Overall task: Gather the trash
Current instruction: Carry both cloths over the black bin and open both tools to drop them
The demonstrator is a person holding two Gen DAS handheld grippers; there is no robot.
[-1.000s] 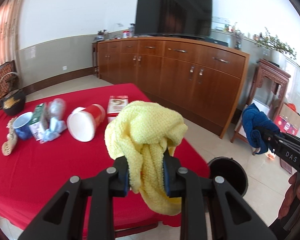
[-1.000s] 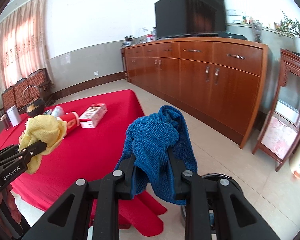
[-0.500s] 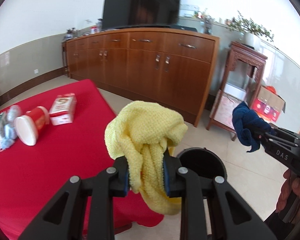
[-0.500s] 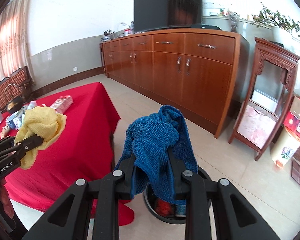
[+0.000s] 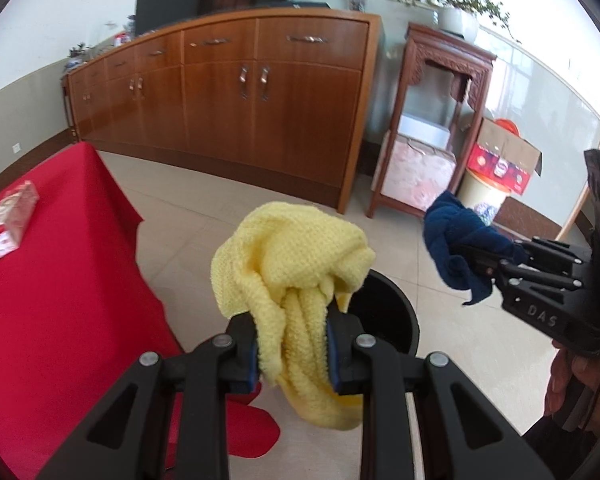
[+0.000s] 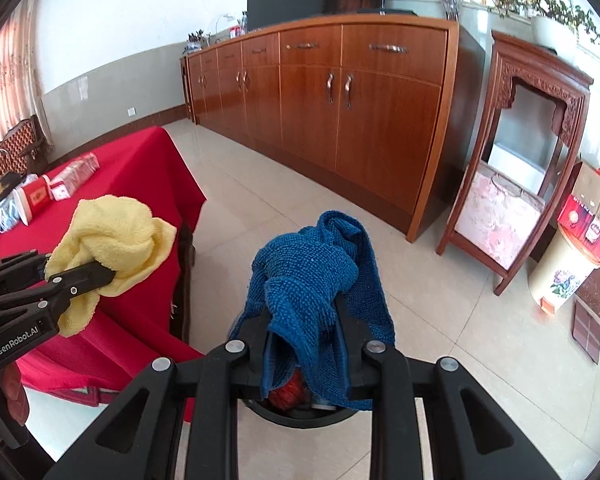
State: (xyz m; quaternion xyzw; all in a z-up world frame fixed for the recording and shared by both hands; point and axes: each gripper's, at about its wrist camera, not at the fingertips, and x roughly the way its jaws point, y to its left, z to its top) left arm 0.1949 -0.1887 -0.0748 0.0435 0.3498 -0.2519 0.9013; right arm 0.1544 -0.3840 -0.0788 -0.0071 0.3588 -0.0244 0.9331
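In the left wrist view, the left tongs [image 5: 292,350] are clamped on a bunched yellow cloth [image 5: 296,256] hanging at the near rim of the black bin [image 5: 384,312]; a clean drop calls for centring over the opening before letting go. In the right wrist view, the right tongs [image 6: 304,342] grip a blue cloth [image 6: 312,276] right above that bin [image 6: 300,414], beside the red-covered bench [image 6: 140,168], so release should wait until the trailing folds hang inside the rim.

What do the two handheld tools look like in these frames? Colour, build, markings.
Both are matte black with angular, cut-out linkage arms and silver pivot pins. The left tool has blue pads on its fingertips and white "GenRobot.AI" lettering on its side. The right tool has "DAS" embossed on its body. No cables or sleeves visible.
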